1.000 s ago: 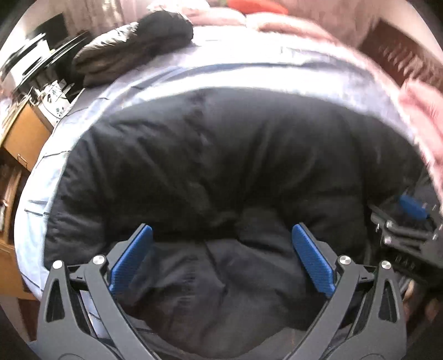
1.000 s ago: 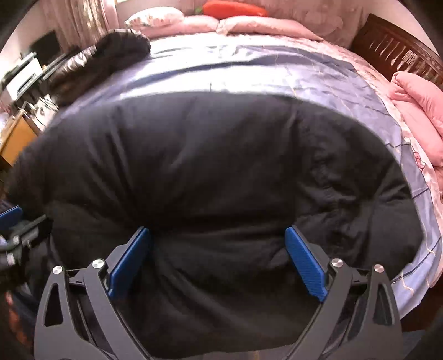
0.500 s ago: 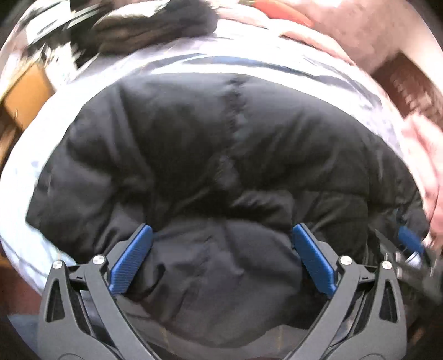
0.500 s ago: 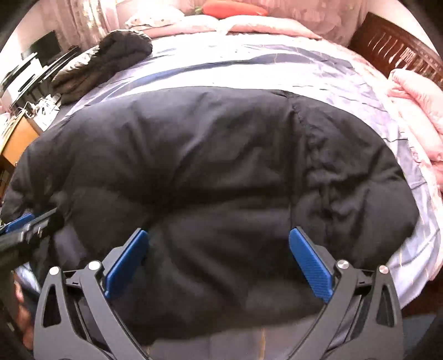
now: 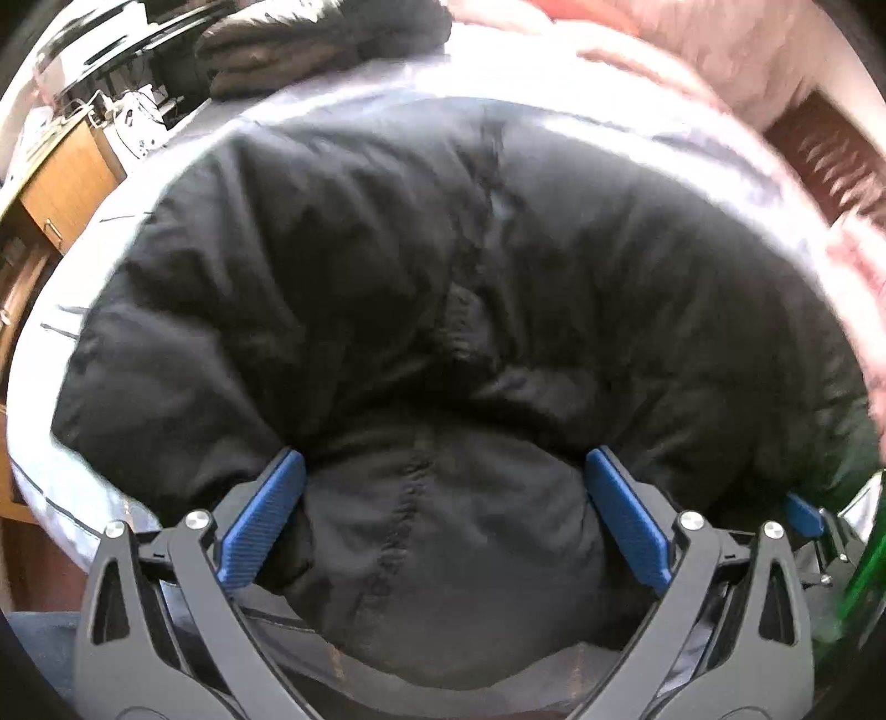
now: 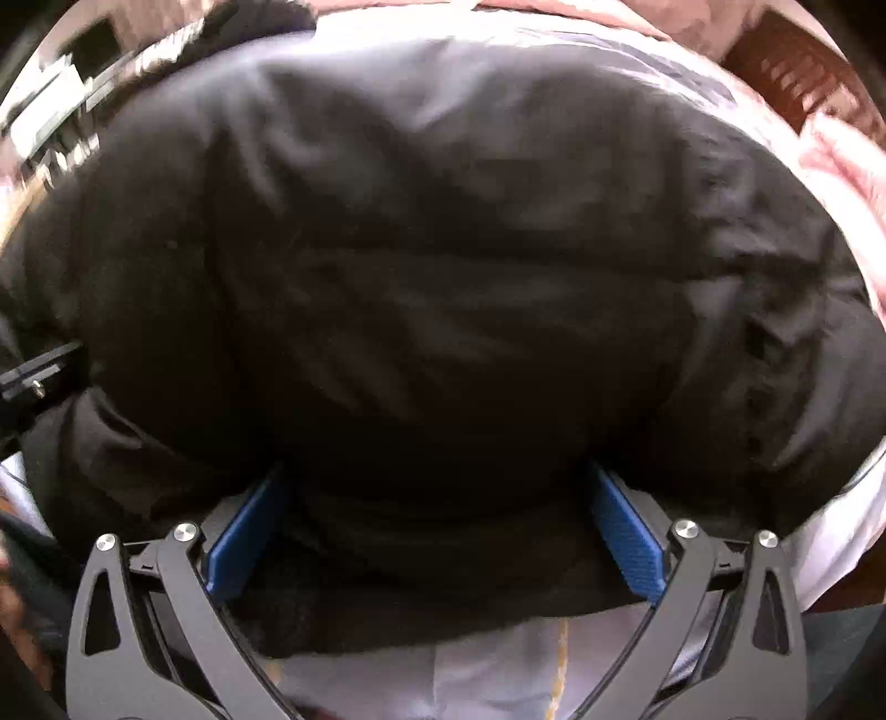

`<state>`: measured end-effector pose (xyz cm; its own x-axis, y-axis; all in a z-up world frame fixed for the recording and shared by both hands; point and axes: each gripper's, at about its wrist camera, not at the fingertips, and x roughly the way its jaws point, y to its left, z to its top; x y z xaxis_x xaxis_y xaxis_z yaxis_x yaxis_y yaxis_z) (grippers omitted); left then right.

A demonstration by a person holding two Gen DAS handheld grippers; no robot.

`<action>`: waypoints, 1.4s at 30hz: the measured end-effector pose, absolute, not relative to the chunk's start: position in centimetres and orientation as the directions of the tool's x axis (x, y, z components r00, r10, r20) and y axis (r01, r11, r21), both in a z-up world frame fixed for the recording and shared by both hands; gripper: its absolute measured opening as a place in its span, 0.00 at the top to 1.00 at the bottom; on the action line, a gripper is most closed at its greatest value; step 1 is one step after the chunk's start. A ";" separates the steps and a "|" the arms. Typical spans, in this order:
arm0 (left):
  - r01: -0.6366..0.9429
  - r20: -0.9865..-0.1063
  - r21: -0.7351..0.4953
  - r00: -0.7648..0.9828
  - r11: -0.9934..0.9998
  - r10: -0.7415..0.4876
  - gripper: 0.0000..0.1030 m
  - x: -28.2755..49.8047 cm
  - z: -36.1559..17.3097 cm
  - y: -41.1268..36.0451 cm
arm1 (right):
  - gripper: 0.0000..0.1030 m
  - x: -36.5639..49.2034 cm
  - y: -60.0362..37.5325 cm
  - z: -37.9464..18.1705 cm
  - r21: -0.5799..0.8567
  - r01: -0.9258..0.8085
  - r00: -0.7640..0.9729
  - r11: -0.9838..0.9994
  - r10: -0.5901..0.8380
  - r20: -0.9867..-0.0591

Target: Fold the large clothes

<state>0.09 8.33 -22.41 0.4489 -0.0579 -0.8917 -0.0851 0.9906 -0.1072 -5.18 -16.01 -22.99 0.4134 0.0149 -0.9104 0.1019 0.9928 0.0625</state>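
A large black puffer jacket (image 5: 443,288) lies spread on a bed with a pale blue sheet (image 5: 33,376); it also fills the right wrist view (image 6: 443,249). My left gripper (image 5: 443,476) is open, its blue pads (image 5: 260,520) on either side of a bulge of the jacket's near edge. My right gripper (image 6: 437,493) is open the same way around the near hem, its blue pads (image 6: 631,543) partly sunk under the padding. The right gripper's tip shows at the left wrist view's right edge (image 5: 803,515).
A second dark garment (image 5: 321,39) lies at the bed's far left corner. A wooden cabinet (image 5: 66,183) with clutter on top stands left of the bed. Pink bedding (image 5: 720,50) and a dark wooden headboard (image 6: 792,66) are at the far right.
Both grippers have moved forward and down onto the jacket's near edge, so the jacket fills more of each view. The jaws stay wide open.
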 end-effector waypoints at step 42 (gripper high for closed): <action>-0.125 -0.834 -0.196 0.543 0.973 -0.098 0.02 -1.3 -20.0 9.8 | 0.01 -1.4 -20.2 -19.9 0.146 0.203 0.533 0.968 0.016 -0.846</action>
<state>-1.25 9.81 -20.02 0.5435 -0.0981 -0.8337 -0.1251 0.9726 -0.1961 -1.44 -20.21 -19.92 0.5333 0.0155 -0.8458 0.2031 0.9683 0.1458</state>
